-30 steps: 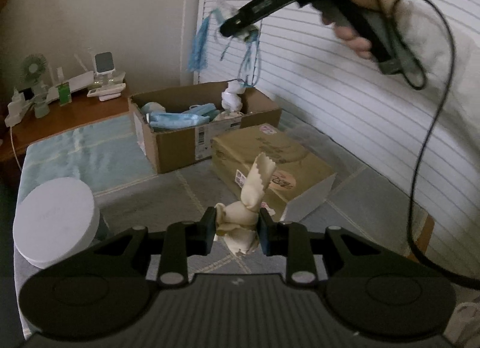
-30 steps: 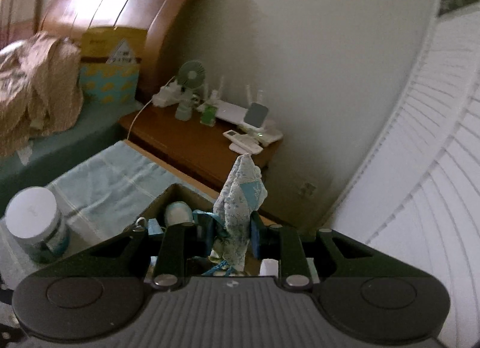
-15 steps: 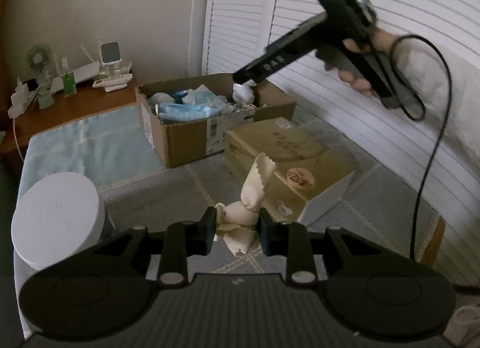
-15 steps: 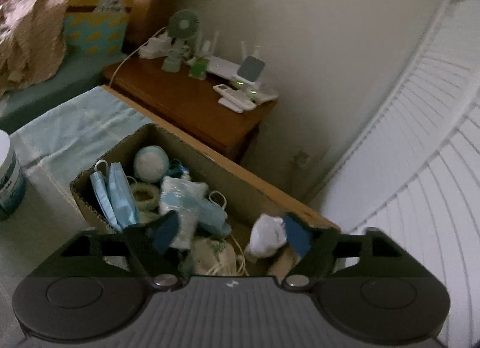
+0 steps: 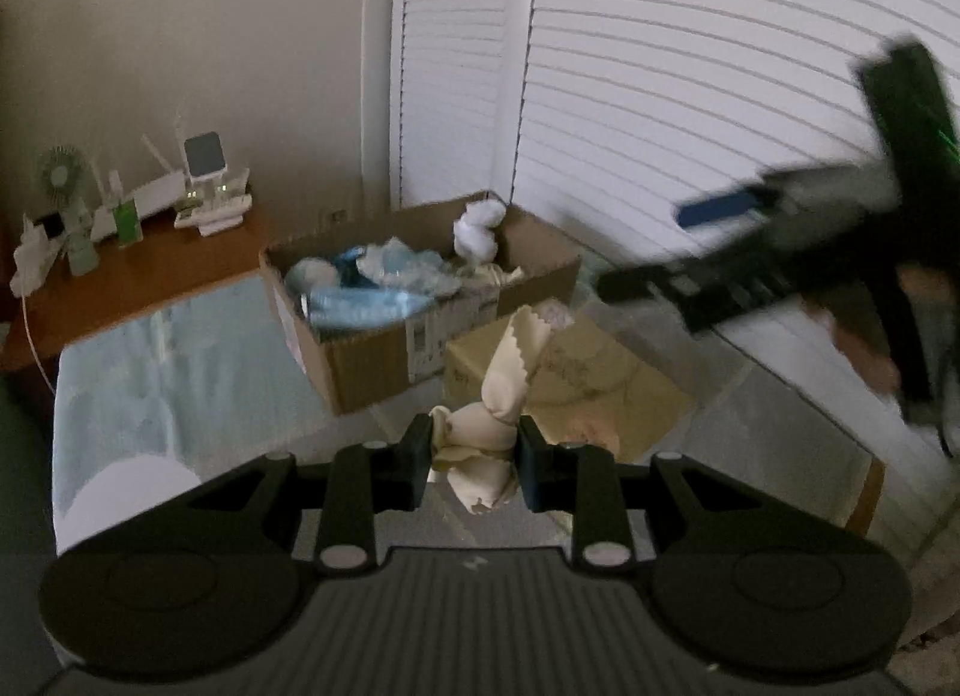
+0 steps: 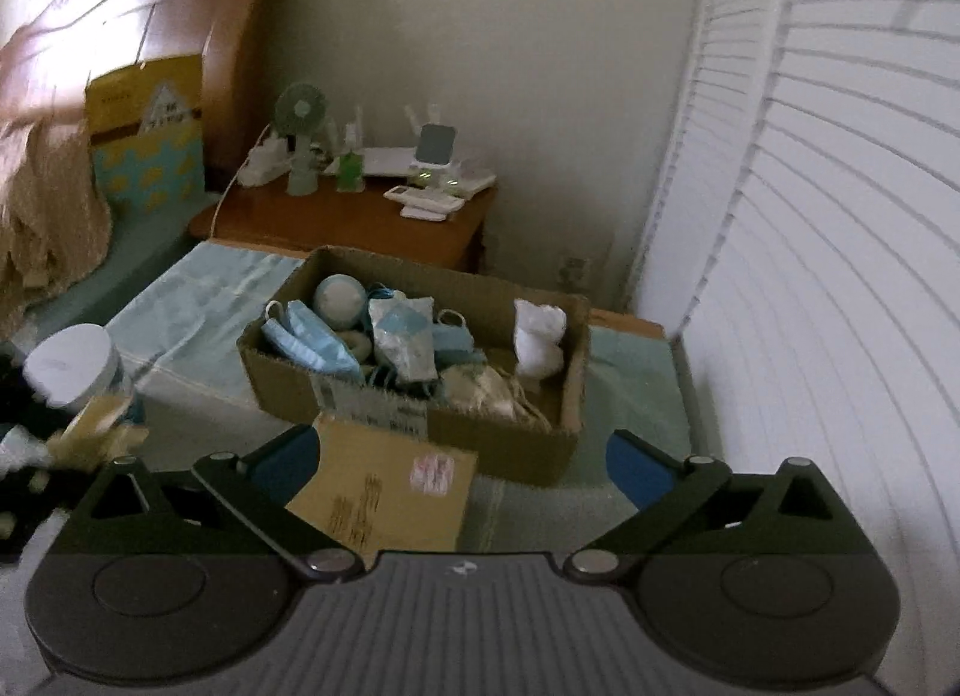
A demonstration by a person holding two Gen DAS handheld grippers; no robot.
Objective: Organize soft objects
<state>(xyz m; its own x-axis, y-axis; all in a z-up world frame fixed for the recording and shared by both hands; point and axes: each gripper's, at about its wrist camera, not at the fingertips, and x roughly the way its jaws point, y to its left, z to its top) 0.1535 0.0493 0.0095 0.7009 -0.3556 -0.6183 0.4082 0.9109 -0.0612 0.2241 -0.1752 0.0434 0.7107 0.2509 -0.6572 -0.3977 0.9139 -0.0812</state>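
Our left gripper [image 5: 474, 456] pinches a cream cloth [image 5: 498, 396], its long end pointing up and forward toward the open cardboard box [image 5: 384, 348] of soft items ahead. Our right gripper [image 6: 462, 456] hangs wide and empty, off to the right of that box.

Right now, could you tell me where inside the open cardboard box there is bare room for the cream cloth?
The open cardboard box is crowded on its left with blue face masks. Barer floor shows between those and the white plush, above the cream fabric.
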